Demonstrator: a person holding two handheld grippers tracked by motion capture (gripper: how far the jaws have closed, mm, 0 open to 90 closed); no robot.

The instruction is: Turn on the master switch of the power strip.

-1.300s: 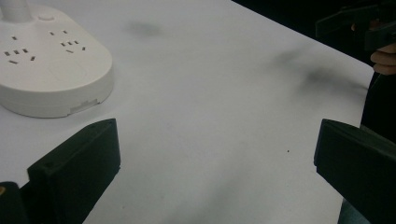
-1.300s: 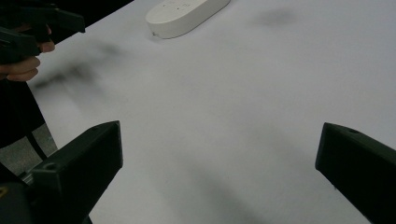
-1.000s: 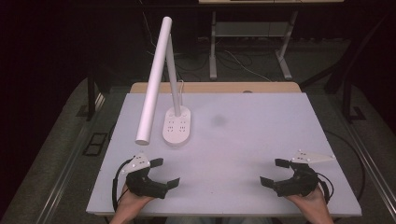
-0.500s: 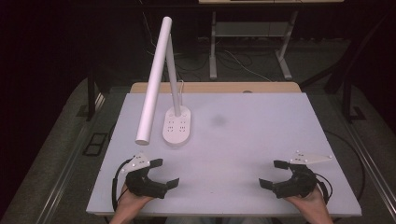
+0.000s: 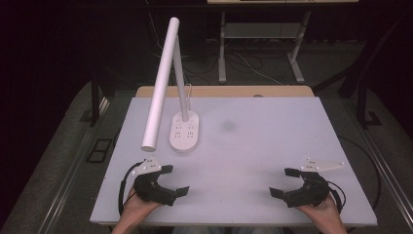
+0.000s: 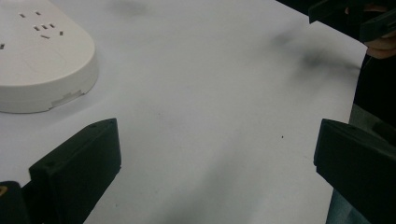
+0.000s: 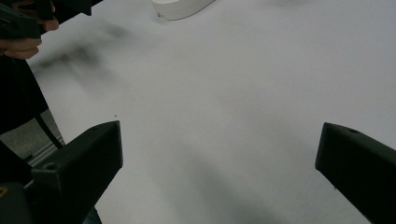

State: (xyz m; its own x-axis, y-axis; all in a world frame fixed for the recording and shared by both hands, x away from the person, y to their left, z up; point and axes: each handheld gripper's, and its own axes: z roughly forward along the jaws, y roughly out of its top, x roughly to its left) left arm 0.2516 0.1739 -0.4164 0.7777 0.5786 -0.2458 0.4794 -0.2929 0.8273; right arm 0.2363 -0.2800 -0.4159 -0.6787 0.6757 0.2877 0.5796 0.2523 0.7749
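1. The left tongs (image 5: 174,180) rest low over the near left part of the desk (image 5: 272,146), held in a hand (image 5: 139,207); their jaws stand wide apart with nothing between them.
2. The right tongs (image 5: 285,182) sit near the desk's near right corner, well apart from the left pair; their jaws also gape, empty, and point inward toward the left tongs.
3. The desk lamp (image 5: 184,130) stands ahead of the left tongs and a little to their right; its oval white base, marked with sockets, lies flat on the desk; in the left gripper view that base (image 6: 39,56) is just beyond the left jaw, not touching it.
4. The lamp's long white tube head (image 5: 160,83) slants down from the upright stem; its lower end hangs above the desk just ahead of the left tongs.
5. In the right gripper view the lamp base (image 7: 182,7) lies far ahead, beyond bare desk surface.
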